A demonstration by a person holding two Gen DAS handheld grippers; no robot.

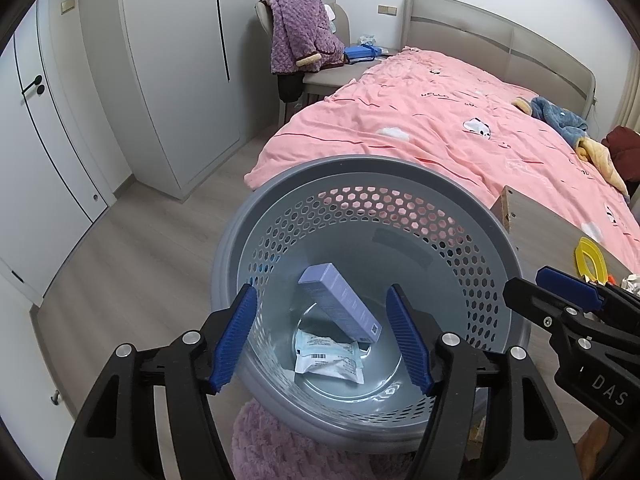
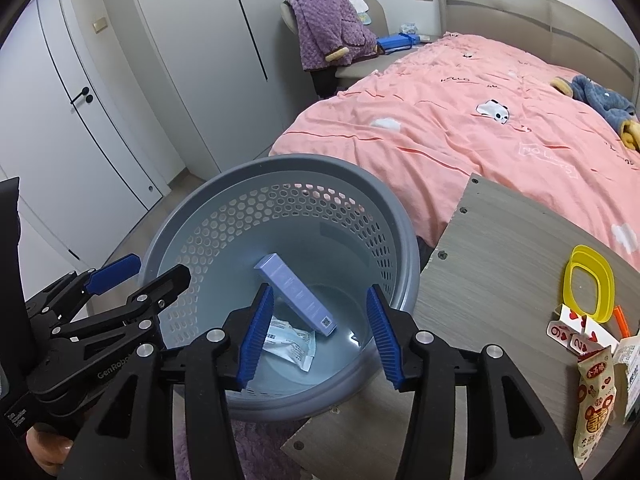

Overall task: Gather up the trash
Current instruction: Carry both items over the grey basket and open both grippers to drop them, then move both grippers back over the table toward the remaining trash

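A grey perforated trash bin stands on the floor beside the bed. Inside lie a lavender box and a white plastic packet. My left gripper is open and empty over the bin's near rim; it also shows at the left of the right wrist view. My right gripper is open and empty above the bin; in the left wrist view it shows at the right edge. Snack packets lie on the wooden table to the right.
A yellow plastic ring, an orange stick and playing cards lie on the table. A pink-covered bed lies behind the bin. A chair with a purple robe stands by the wardrobe. A purple rug lies underfoot.
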